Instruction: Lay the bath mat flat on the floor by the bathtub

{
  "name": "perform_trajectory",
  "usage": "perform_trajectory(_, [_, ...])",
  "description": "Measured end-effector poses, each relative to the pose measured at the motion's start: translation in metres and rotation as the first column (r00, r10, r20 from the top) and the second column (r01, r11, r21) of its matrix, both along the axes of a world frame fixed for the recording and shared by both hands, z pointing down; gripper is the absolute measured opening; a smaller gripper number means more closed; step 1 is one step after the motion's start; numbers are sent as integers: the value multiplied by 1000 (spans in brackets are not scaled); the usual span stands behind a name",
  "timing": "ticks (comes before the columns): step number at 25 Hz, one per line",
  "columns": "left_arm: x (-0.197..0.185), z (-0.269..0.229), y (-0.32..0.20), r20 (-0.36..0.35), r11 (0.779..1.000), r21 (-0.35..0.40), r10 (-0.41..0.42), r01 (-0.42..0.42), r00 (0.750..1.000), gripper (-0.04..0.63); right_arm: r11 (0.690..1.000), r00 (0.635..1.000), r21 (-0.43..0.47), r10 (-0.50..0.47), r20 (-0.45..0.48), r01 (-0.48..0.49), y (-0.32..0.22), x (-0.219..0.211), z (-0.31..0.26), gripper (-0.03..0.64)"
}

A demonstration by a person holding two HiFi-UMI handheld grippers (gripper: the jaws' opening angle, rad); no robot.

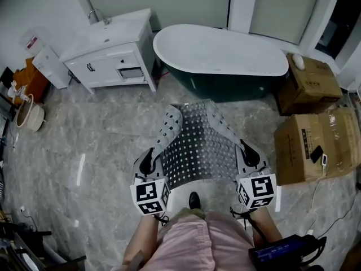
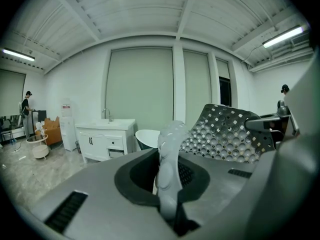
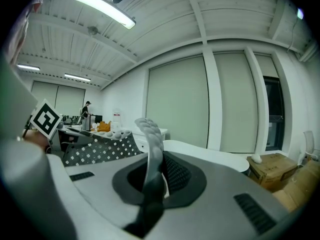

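Bath mat, look: a grey, flexible bath mat (image 1: pixel 197 145) is seen, pierced by a regular grid of small holes, with round suction bumps along its rims; its two side edges are curled inward and upward, and the middle sags between them.
Bath mat, place: it is held up in front of the person, between the shoe (image 1: pixel 194 199) and the bathtub (image 1: pixel 220 55), with its far end stretched toward the bathtub; whether that end touches the floor (image 1: pixel 84 145) cannot be told.
Left claw: the left claw (image 1: pixel 148 161) is clenched on the mat's left edge, and a bumpy strip of mat is seen standing up between its jaws.
Right claw: the right claw (image 1: pixel 248 154) is clenched on the mat's right edge in the same way.
Bathtub: white inside and dark outside, it is set just beyond the mat, along the wall.
Floor: grey, marble-patterned tiles are shown.
Sink cabinet: a white sink cabinet (image 1: pixel 113 55) with a tap is placed left of the bathtub.
Boxes: a small cardboard box (image 1: pixel 313 81) is set at the bathtub's right end; a large cardboard box (image 1: pixel 310 145) is set near the right claw, close to the mat's right side.
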State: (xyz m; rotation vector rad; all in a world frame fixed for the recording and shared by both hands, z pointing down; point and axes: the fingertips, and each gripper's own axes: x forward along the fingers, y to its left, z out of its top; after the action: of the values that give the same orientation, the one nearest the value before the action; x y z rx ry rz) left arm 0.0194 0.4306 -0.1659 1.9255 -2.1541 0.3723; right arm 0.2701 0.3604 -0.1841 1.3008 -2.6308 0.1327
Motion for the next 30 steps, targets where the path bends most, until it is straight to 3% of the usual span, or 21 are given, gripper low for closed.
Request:
perform_trajectory(16, [-27, 38, -66, -17, 996, -77, 45, -46, 999, 40, 997, 999, -56, 51, -21, -52, -58, -18, 30, 29])
perform_trajectory(30, [-18, 52, -150, -11, 990, -132, 43, -44, 999, 40, 994, 999, -109, 27, -37, -31, -150, -13, 50, 29])
